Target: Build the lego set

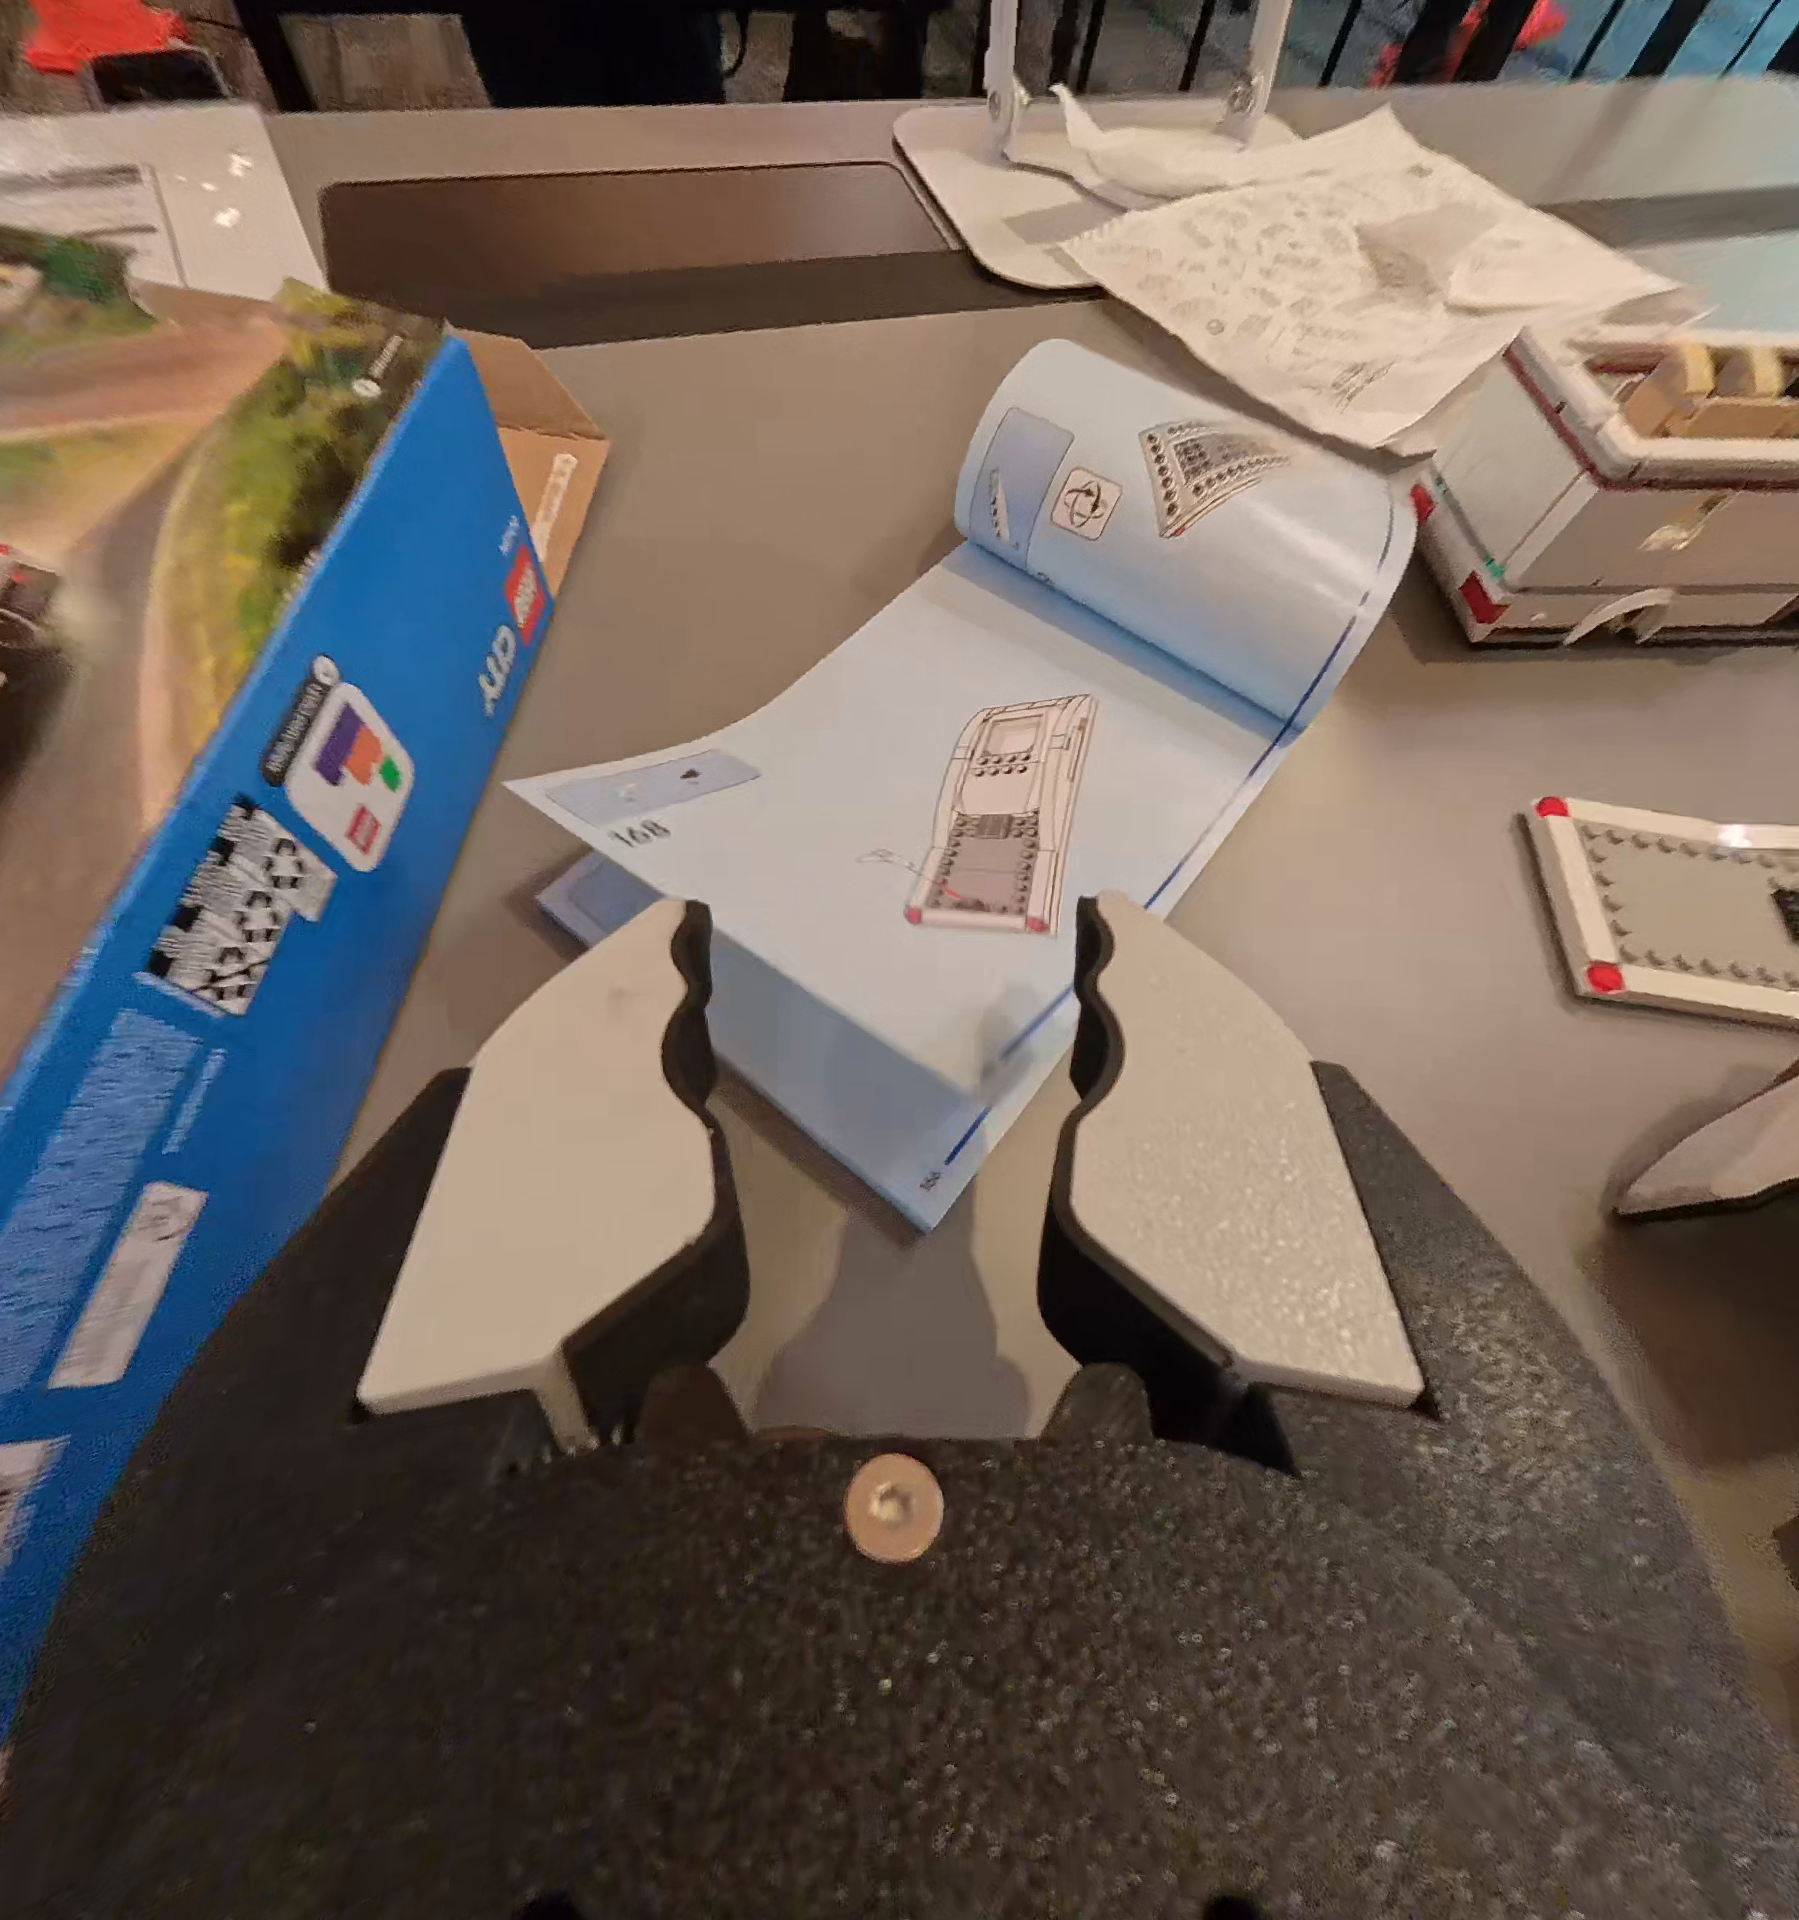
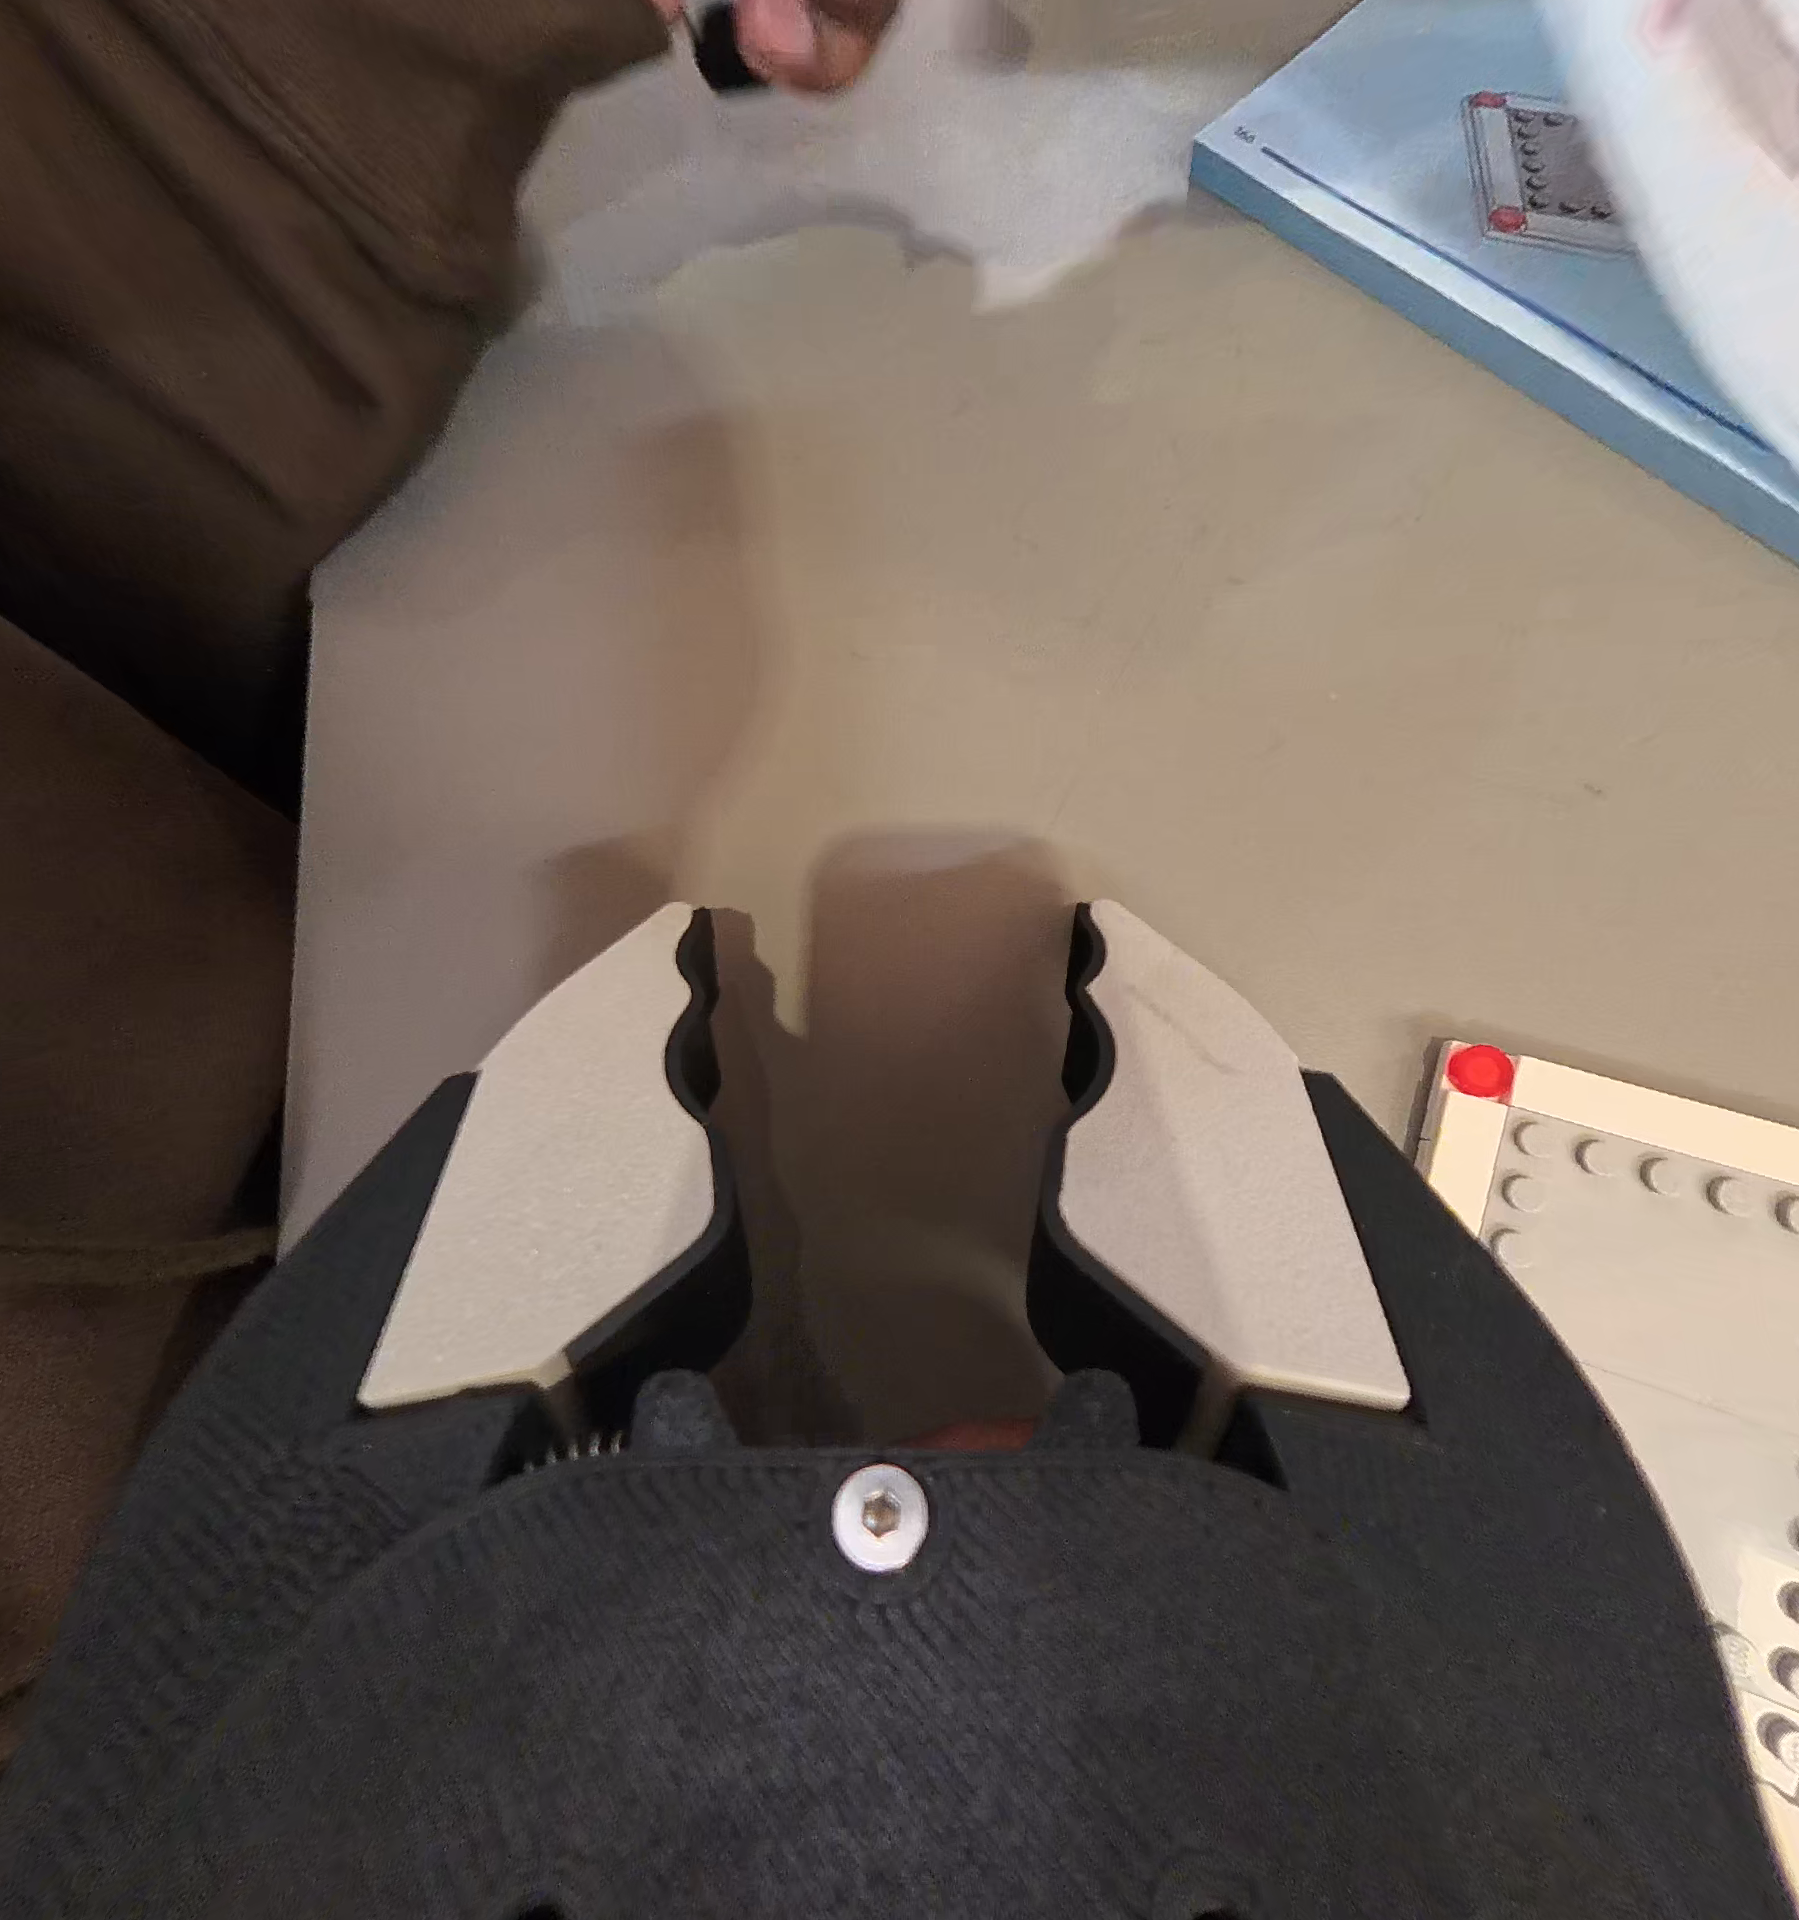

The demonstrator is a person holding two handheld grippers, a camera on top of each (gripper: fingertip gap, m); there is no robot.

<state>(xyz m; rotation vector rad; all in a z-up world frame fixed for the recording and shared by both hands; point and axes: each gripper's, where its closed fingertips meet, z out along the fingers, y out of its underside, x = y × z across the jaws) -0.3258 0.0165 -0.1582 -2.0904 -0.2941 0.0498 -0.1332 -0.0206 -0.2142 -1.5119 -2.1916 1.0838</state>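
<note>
1. The left hand-held gripper [image 1: 893, 925] hangs over the near edge of an open pale-blue instruction booklet [image 1: 978, 831] on the bench [image 1: 770, 436]. Its fingers stand apart and clamp nothing; a lifted page curves up between them without either pad pressing on it.
2. The right hand-held gripper [image 2: 893, 925] is also spread wide, with only bare bench and its own shadow between the fingers.
3. What looks built so far: a white and grey brick vehicle body [image 1: 1622, 520] far right, and a studded grey plate with white border and red corner studs [image 1: 1705, 914] lying separate, just right of the right hand-held gripper — the two are not joined.
4. Containers: a blue cardboard box [image 1: 282, 831] lies on the left with its far flap open; its inside is hidden. The vehicle body is open-topped and holds tan pieces.
5. Crumpled printed paper [image 1: 1321, 270] lies at the far side.
</note>
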